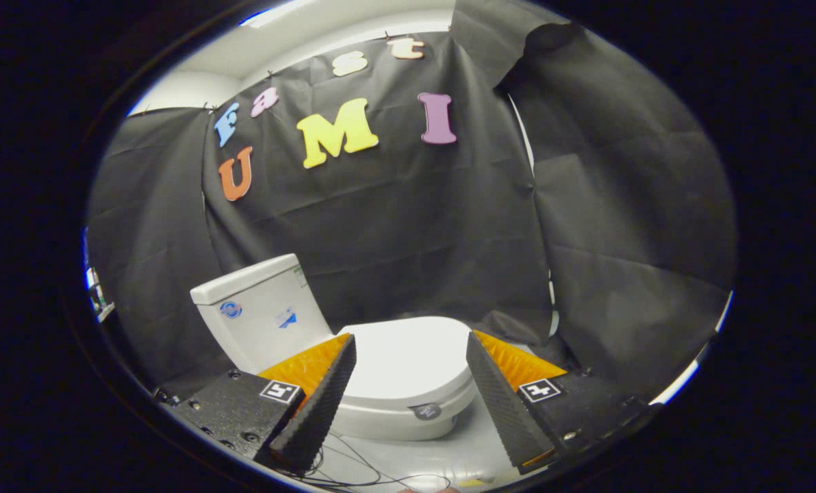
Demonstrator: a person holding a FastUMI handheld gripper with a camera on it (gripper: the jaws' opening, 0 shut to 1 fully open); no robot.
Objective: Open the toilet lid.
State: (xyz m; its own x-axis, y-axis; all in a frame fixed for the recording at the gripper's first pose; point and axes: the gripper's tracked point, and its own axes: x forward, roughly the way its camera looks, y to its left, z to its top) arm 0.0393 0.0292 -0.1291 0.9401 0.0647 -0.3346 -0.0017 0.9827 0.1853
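Note:
A white toilet stands on the floor ahead of me, its lid (408,359) lying flat and closed over the bowl (394,418). The white tank (261,311) rises behind the lid, to the left. My gripper (411,342) is open, with its two fingers spread wide. The left finger (319,404) and the right finger (500,400) frame the lid's sides from a distance above and in front. Nothing is held between them, and neither finger touches the toilet.
Black cloth walls close in behind and to the right of the toilet. Thin dark cables (367,472) lie on the pale floor (463,452) just in front of the bowl. A small round tag (426,411) sits on the bowl's front.

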